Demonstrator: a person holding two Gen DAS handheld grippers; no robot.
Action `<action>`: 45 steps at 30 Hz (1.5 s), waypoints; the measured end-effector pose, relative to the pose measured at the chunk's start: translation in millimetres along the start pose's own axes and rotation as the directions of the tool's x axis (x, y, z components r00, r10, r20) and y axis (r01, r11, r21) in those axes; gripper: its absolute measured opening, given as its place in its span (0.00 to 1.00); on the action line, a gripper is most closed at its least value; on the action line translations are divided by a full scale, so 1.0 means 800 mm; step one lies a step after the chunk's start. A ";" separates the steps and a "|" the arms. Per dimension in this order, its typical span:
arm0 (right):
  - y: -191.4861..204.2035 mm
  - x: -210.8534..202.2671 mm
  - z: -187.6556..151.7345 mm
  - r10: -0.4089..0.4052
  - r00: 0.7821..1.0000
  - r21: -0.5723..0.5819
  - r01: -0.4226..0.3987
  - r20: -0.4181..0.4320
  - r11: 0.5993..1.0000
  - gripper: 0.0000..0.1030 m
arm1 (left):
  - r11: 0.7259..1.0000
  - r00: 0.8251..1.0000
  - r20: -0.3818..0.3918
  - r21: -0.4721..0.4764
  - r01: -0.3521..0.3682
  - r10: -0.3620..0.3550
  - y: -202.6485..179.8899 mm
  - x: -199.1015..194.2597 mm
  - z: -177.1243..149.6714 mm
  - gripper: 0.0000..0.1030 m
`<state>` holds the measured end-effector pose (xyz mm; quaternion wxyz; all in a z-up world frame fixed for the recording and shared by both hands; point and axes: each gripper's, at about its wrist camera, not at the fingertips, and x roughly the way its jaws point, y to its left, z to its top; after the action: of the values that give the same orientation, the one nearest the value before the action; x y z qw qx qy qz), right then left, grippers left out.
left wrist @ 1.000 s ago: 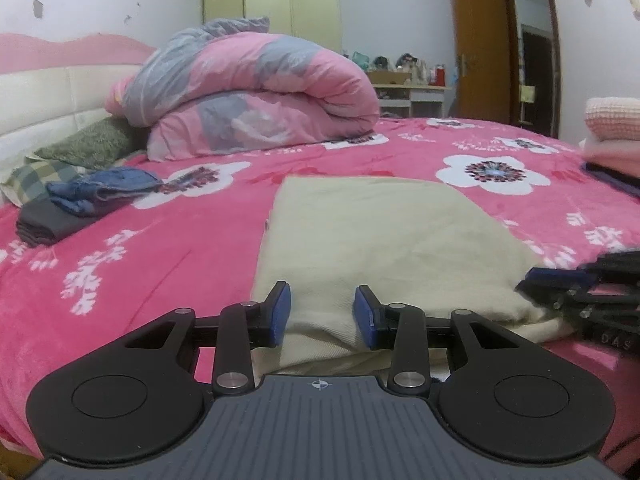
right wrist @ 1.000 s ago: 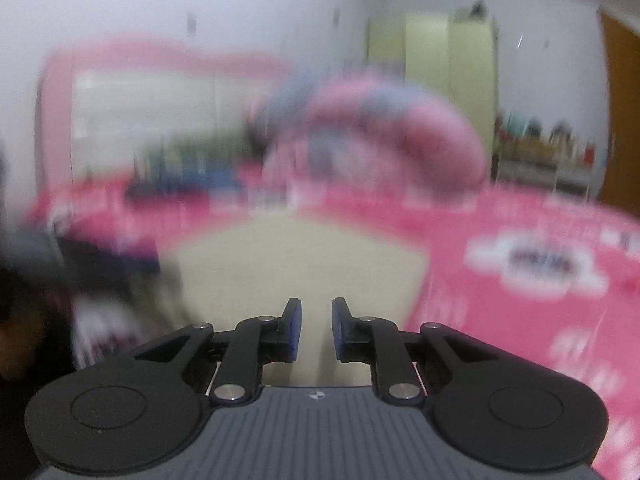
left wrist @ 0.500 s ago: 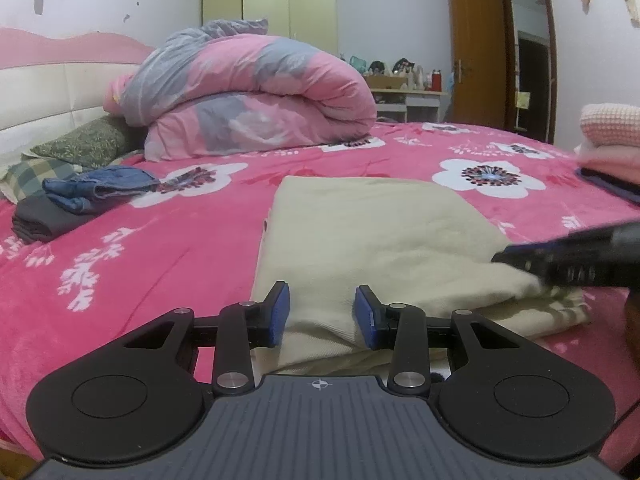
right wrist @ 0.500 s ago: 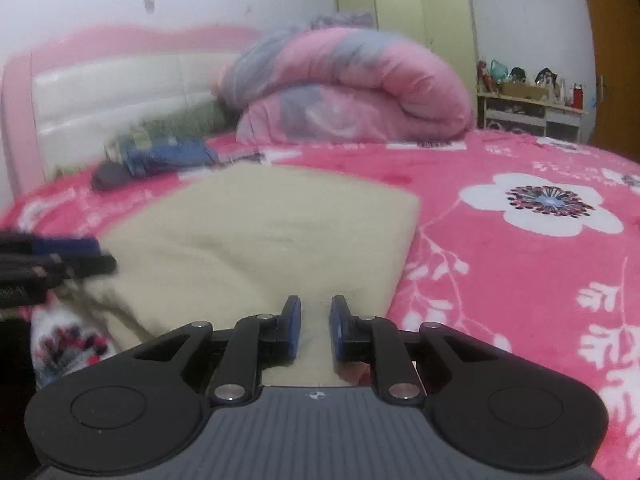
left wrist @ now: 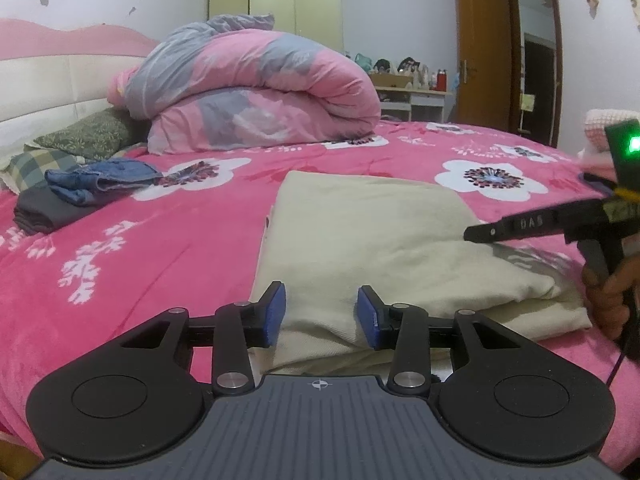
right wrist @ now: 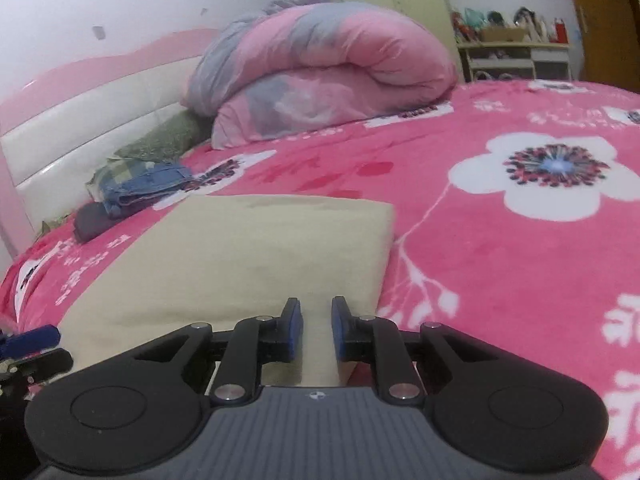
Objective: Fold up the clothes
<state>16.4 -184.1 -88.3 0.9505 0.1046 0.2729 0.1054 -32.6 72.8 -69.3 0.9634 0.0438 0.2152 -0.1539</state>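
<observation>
Cloth first: a cream garment (left wrist: pixel 360 240), folded into a flat rectangle with at least 2 layers showing at its near edge, lies on the pink flowered bedspread (left wrist: pixel 140 248), roughly mid-bed and close to the near side. The left gripper (left wrist: pixel 320 314) sits low at the garment's near edge, its blue pads (left wrist: pixel 276 312) apart and opening, with a hump of the cream fabric rising in the gap but neither pad pressing on it, so it's released, not grasping. The right gripper (right wrist: pixel 316 328) is over the garment's near right corner, jaws only a narrow slot apart with cream fabric visible through the gap; can't tell whether the pads actually pinch it. In the left view that same gripper pokes in from the right side above the garment's right edge, a hand (left wrist: pixel 612 292) wrapped round its handle and a green light on top.

Further out, folded jeans (left wrist: pixel 100 180) on a dark grey folded piece (left wrist: pixel 44 212) sit off to the left near the pillows (left wrist: pixel 88 136), and a rolled pink-and-grey duvet (left wrist: pixel 256 92) lies against the headboard (left wrist: pixel 48 84). Yellow wardrobe (left wrist: pixel 296 4) and a wooden door (left wrist: pixel 484 52) at the back.
</observation>
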 end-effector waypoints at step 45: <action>0.055 -0.034 -0.036 0.214 0.977 -0.339 -0.197 0.015 0.920 0.44 | 0.992 0.979 -0.204 -0.129 0.000 -0.027 0.003 0.103 0.104 0.42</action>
<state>-27.7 -144.9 -87.1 0.9447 -0.0280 0.2139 0.2468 72.4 39.9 -29.0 0.9357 -0.0040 0.3232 -0.1410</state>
